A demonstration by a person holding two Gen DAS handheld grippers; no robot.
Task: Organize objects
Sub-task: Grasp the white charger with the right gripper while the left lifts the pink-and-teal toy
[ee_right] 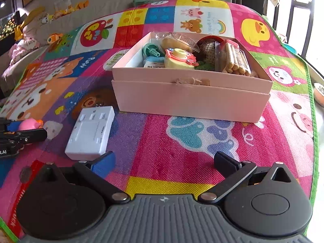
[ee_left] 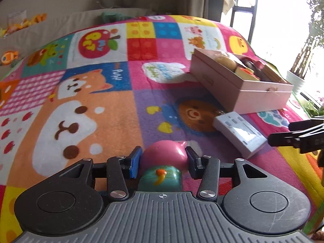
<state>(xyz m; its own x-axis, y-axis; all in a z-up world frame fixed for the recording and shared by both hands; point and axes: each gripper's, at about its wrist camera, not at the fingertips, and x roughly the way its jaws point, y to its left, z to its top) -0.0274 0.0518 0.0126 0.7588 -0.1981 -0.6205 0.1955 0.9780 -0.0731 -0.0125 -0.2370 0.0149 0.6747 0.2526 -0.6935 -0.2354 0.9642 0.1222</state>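
Observation:
My left gripper (ee_left: 163, 159) is shut on a pink pig toy (ee_left: 165, 156) with a teal base, held just above the colourful play mat (ee_left: 101, 121). The toy also shows at the left edge of the right wrist view (ee_right: 30, 124). My right gripper (ee_right: 164, 162) is open and empty over the mat, in front of the pink box (ee_right: 192, 99). The box holds several toys and snack packs and also shows in the left wrist view (ee_left: 239, 85). A white clock-like device lies on the mat between the grippers (ee_right: 90, 133), and it shows in the left wrist view too (ee_left: 241, 132).
A beige sofa (ee_right: 60, 20) with plush toys runs behind the mat. A window and potted plant (ee_left: 303, 60) are at the right. An orange cup (ee_right: 319, 95) sits off the mat's right edge.

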